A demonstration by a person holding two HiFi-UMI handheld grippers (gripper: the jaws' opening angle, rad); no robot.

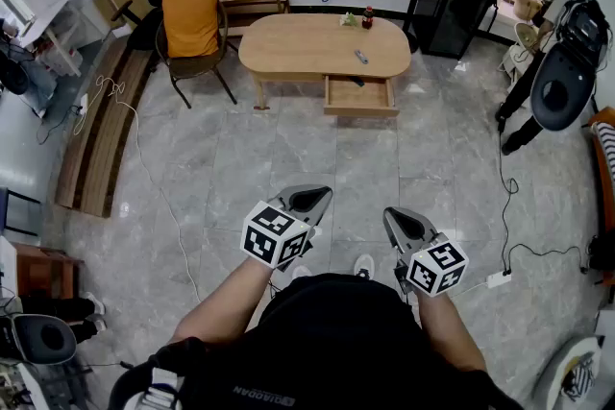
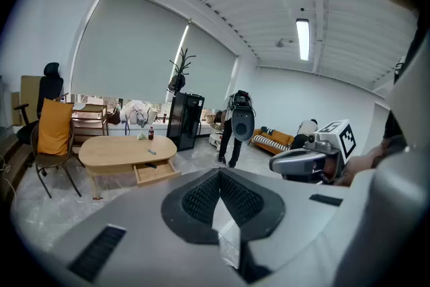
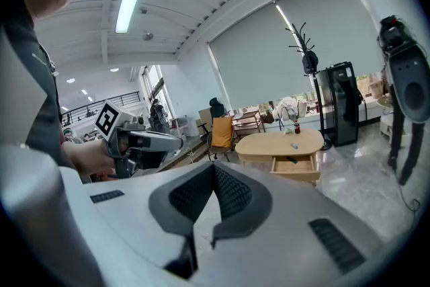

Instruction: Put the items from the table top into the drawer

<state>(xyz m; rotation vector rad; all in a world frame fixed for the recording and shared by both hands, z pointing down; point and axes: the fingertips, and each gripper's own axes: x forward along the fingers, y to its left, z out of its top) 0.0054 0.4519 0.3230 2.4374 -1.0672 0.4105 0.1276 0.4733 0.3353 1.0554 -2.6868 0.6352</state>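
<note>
Clearing the oval wooden counter (image 1: 288, 48) has barely begun as a person stands on the grey tiled floor with a claw in each hand. The left claw (image 1: 317, 197) is pinched fully together and carries nothing. It points across the floor toward the counter, which stands well ahead of it and far out of reach. On the counter top, beyond and a little right of that claw, three things wait. A small green object (image 1: 348, 18) sits at the far edge. A slim grey item that looks like a remote control (image 1: 361, 57) lies nearer the front edge, and a dark bottle with a red cap (image 1: 368, 15) stands just beside the green object. The drawer (image 1: 359, 109) below is pulled out toward the claws. One dark thing (image 1: 356, 82), too small to identify, appears to lie inside it already. The right claw (image 1: 396, 218), level with its partner and apart from it, is likewise closed tight and empty. On this showing the drawer is open, perhaps one piece is stowed, and three remain to be fetched.
</note>
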